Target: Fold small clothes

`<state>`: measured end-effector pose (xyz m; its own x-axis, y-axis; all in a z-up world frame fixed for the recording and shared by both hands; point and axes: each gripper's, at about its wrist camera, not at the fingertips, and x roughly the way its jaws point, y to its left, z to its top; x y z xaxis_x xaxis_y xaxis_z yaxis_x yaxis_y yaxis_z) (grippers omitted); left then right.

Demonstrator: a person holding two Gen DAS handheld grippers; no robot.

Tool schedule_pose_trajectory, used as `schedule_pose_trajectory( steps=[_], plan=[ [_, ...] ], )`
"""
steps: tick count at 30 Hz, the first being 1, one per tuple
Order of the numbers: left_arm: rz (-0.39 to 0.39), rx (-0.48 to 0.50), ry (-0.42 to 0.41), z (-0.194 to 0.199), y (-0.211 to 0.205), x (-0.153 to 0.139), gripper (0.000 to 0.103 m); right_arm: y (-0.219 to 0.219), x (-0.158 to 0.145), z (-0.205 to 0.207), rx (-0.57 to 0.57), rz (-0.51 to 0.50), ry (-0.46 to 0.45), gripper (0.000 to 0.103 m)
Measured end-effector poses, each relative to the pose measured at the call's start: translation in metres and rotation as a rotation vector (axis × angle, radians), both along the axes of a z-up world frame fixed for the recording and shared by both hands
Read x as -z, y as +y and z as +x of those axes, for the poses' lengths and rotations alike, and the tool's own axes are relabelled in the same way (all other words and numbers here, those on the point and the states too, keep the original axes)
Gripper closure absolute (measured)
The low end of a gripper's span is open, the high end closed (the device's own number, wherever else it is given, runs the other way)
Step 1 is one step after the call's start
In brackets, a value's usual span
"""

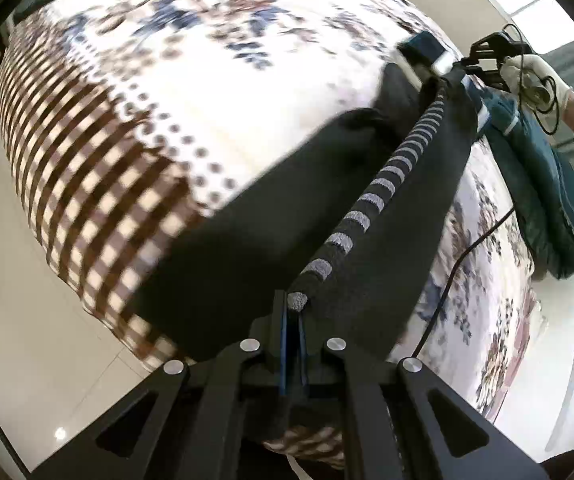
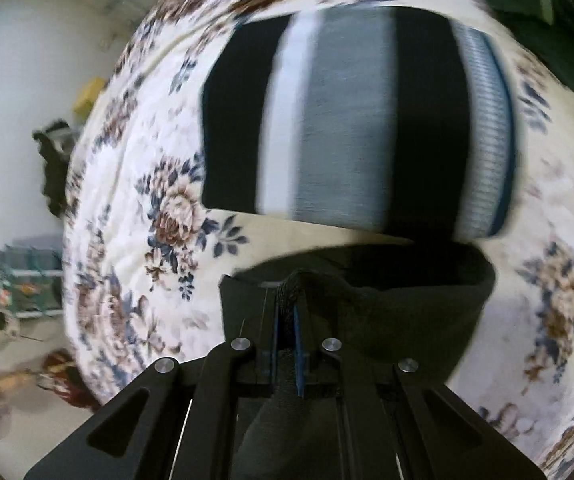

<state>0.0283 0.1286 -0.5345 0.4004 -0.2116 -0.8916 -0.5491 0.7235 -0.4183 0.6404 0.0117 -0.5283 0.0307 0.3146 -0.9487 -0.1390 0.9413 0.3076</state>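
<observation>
Black knit fills the nip of my left gripper [image 1: 295,312]: its blue pads are pressed together on the end of a dark garment [image 1: 271,216], right where a grey-and-black ribbed edge [image 1: 371,200] begins. From that pinch the edge runs straight away from my fingers, up and to the right, taut like a line, to the far end, where my right gripper [image 1: 467,66] has the other corner. So the garment's long axis lies between the two grippers, and its body hangs off that line toward the left and drapes onto the floral bedspread [image 1: 207,80].

On the right wrist view, my right gripper [image 2: 287,312] is likewise clamped on a bunch of black fabric, which falls in a loose fold just ahead of the fingers. Beyond that lies a striped piece [image 2: 347,120], black, white and grey, flat on the bedspread [image 2: 147,160]; blur keeps me from telling whether it is part of the same garment.

A teal garment [image 1: 539,184] lies near the far edge, beside the gloved hand [image 1: 535,76].

I judge the fold turns on keeping that edge stretched while both ends travel together.
</observation>
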Motion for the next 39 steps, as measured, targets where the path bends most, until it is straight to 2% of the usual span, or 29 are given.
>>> schedule_pose_trajectory(
  steps=[2,5,8,10,11,12,13,14,15,16,17,18,21,23,24,26,29,32,34,35,38,39],
  plan=[
    [-0.027,-0.019,0.011,-0.004,0.018,0.016,0.101,0.043,0.02,-0.002,-0.036,-0.056,0.0,0.097],
    [-0.056,-0.029,0.036,-0.009,0.036,0.04,0.101,0.086,0.048,-0.008,-0.068,-0.112,0.001,0.097],
    [-0.097,-0.024,0.058,-0.011,0.046,0.066,0.1,0.113,0.074,-0.016,-0.101,-0.168,-0.004,0.097],
    [-0.163,-0.051,0.065,-0.015,0.056,0.079,0.096,0.122,0.088,-0.018,-0.11,-0.189,0.023,0.095],
    [-0.193,-0.073,0.08,-0.02,0.063,0.084,0.095,0.122,0.09,-0.02,-0.099,-0.168,0.041,0.084],
    [-0.206,-0.085,0.086,-0.025,0.067,0.084,0.093,0.119,0.089,-0.025,-0.102,-0.138,0.062,0.066],
    [-0.205,-0.099,0.096,-0.031,0.073,0.084,0.091,0.116,0.088,-0.031,-0.106,-0.101,0.08,0.057],
    [-0.181,-0.118,0.124,-0.038,0.08,0.083,0.085,0.112,0.085,-0.036,-0.108,-0.085,0.086,0.045],
    [-0.167,-0.141,0.155,-0.046,0.087,0.082,0.075,0.105,0.079,-0.047,-0.116,-0.064,0.09,0.043],
    [-0.178,-0.165,0.161,-0.053,0.093,0.082,0.069,0.095,0.074,-0.061,-0.132,-0.031,0.106,0.043],
    [-0.194,-0.207,0.164,-0.064,0.103,0.081,0.059,0.087,0.07,-0.074,-0.142,-0.005,0.121,0.043],
    [-0.197,-0.23,0.156,-0.07,0.107,0.078,0.056,0.076,0.065,-0.092,-0.152,0.023,0.135,0.043],
    [-0.191,-0.245,0.109,-0.075,0.11,0.064,0.055,0.029,0.051,-0.166,-0.186,0.076,0.159,0.043],
    [-0.156,-0.197,0.101,-0.065,0.1,0.054,0.055,0.001,0.053,-0.212,-0.179,0.085,0.189,0.043],
    [-0.146,-0.161,0.099,-0.057,0.093,0.053,0.055,-0.023,0.06,-0.25,-0.153,0.093,0.222,0.043],
    [-0.111,-0.083,0.106,-0.042,0.076,0.053,0.055,-0.055,0.074,-0.299,-0.104,0.099,0.283,0.043],
    [-0.039,0.037,0.149,-0.019,0.054,0.063,0.055,-0.11,0.112,-0.396,-0.008,0.102,0.405,0.043],
    [0.043,0.144,0.192,-0.004,0.033,0.075,0.057,-0.143,0.142,-0.461,0.06,0.119,0.478,0.043],
    [0.098,0.2,0.199,0.001,0.024,0.078,0.094,-0.16,0.16,-0.504,0.124,0.158,0.52,0.043],
    [0.114,0.227,0.186,0.003,0.021,0.075,0.097,-0.164,0.166,-0.518,0.14,0.174,0.536,0.043],
    [0.142,0.248,0.151,0.001,0.019,0.061,0.098,-0.17,0.182,-0.562,0.214,0.245,0.56,0.043],
    [0.142,0.25,0.137,-0.002,0.021,0.055,0.098,-0.17,0.184,-0.568,0.225,0.255,0.552,0.051]
  ],
)
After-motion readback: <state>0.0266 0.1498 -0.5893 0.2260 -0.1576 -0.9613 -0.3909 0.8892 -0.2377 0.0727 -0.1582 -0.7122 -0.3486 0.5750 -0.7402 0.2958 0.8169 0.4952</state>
